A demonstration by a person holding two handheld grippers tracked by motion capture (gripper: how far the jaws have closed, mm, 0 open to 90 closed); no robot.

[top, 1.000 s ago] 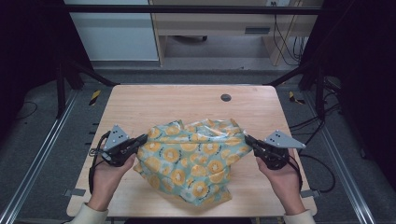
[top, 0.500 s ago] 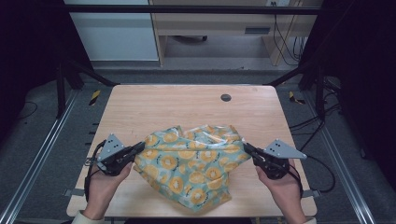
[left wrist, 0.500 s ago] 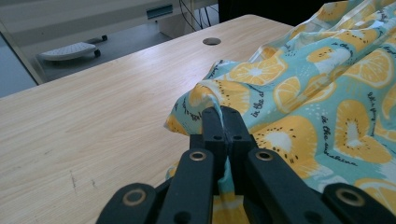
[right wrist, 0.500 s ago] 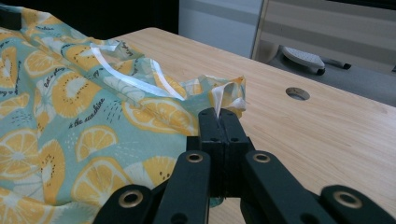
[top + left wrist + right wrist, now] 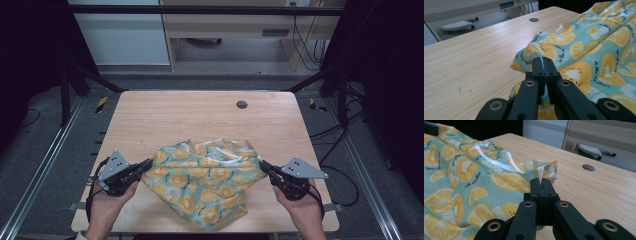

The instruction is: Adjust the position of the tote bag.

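Cloth [image 5: 202, 182] with a turquoise ground and a print of orange and lemon slices is lying crumpled on the near half of the wooden worktop [image 5: 200, 115], between the two grippers. Its near edge is reaching almost to the near edge of the worktop, and its surface is full of folds. A white ribbon-like band [image 5: 496, 161] is running along one fold of it in the right gripper view.

In the high view the left gripper [image 5: 145, 165] is sitting at the left end of the cloth, and the left hand [image 5: 106, 210] is holding it from below. In the left gripper view the left gripper [image 5: 543, 65] is showing its jaws pressed together, and a thin fold of the cloth edge is pinched between them. The rest of the cloth is spreading away to the right of the jaws there.

The right gripper [image 5: 263, 166] is sitting at the right end of the cloth, with the right hand [image 5: 302, 212] behind it. In the right gripper view the right gripper [image 5: 541, 185] is also having its jaws closed tight, and a white piece of the cloth corner is standing up out of them.

A small dark round hole [image 5: 242, 104] is showing in the far part of the worktop, well apart from the cloth. Beyond the worktop, a pale cabinet [image 5: 122, 37] is standing on the floor, and cables [image 5: 300, 40] are hanging near a wooden piece of furniture.
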